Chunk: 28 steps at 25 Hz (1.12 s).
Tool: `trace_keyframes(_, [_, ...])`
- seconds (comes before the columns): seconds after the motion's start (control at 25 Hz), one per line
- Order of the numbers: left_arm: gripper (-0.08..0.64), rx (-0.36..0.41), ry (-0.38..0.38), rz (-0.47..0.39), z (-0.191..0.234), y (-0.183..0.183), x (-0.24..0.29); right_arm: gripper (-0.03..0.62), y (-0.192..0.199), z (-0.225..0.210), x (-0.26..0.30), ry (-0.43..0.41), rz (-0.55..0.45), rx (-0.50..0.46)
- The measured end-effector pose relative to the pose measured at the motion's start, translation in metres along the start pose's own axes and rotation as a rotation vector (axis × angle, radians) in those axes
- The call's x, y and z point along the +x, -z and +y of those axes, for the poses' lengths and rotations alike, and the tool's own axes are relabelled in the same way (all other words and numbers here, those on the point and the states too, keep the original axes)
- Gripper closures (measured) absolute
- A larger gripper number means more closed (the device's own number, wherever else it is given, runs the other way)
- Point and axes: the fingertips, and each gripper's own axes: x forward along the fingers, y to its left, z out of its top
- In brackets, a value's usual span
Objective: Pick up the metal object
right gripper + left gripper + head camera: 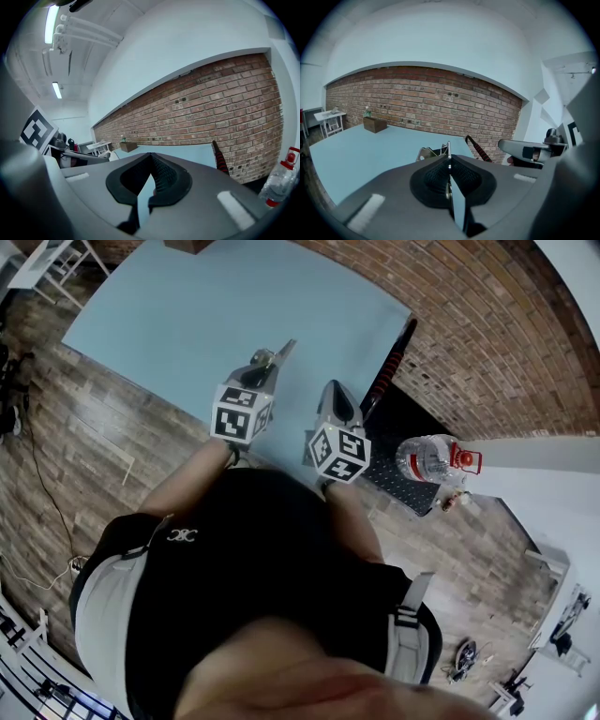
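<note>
The metal object [281, 351] is a thin shiny plate with a folded piece. My left gripper [265, 369] is shut on it and holds it above the light blue table [234, 306]. In the left gripper view the plate [427, 153] sticks out edge-on past the closed pads [436, 176]. My right gripper [337, 395] hovers just to the right, over the table's near edge. Its jaws [151, 155] meet at the tip with nothing between them.
A red-and-black handled bar [386, 371] leans at the table's right edge by the brick wall [487, 324]. A water bottle [431, 460] with a red cap stands on a black perforated board [403, 479]. A wooden box [374, 124] sits at the table's far end.
</note>
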Motion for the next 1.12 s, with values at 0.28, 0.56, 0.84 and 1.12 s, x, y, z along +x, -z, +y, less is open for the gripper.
trace_keyframes(0.28, [0.555,0.0,0.015,0.007,0.004,0.001,0.002,0.581,0.002,0.004,0.002,0.014,0.007,-0.005])
trace_keyframes(0.56, [0.555,0.005,0.023,0.014,0.003,0.003,0.002,0.581,0.003,0.004,0.0,0.023,0.011,-0.003])
trace_keyframes(0.84, [0.555,0.01,0.025,0.019,0.003,0.006,-0.001,0.58,0.005,0.008,-0.002,0.02,0.011,-0.004])
trace_keyframes(1.12, [0.555,0.012,0.023,0.025,0.001,0.011,-0.003,0.581,0.008,0.007,-0.005,0.018,0.016,-0.01])
